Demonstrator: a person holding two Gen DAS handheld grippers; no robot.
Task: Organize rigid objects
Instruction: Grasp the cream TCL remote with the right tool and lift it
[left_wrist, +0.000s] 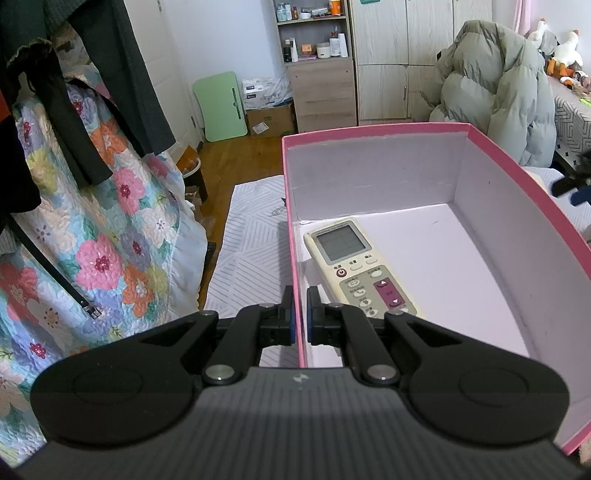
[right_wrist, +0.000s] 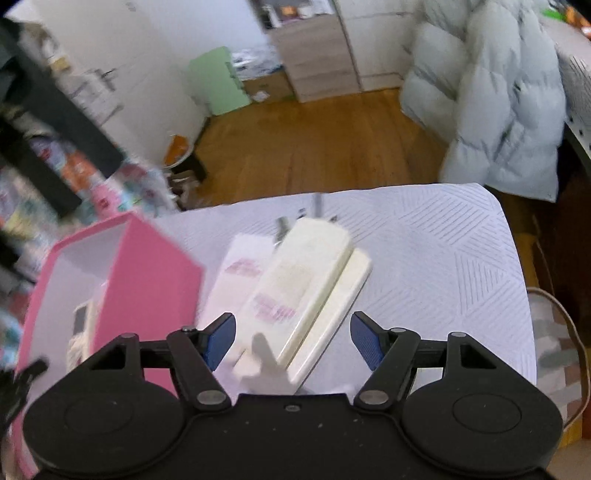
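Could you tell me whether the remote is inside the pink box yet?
Inside: the remote lies face up on the floor of the box, beside its left wall.

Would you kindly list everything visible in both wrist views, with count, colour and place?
Box: one, pink outside, white inside, on the table.
Air-conditioner remote: one, cream, inside the box by its left wall.
Cream objects: apparently two overlapping flat ones, blurred, on the table right of the box.
Table cloth: one, white with grey lines.
Puffer jacket: one, pale grey-green, beyond the table.
Floral quilt: one, multicoloured, left.
Shelf unit: one, wood, with bottles, far wall.
Left gripper: fingers clamp the box's left wall.
Right gripper: fingers open above the cream objects.
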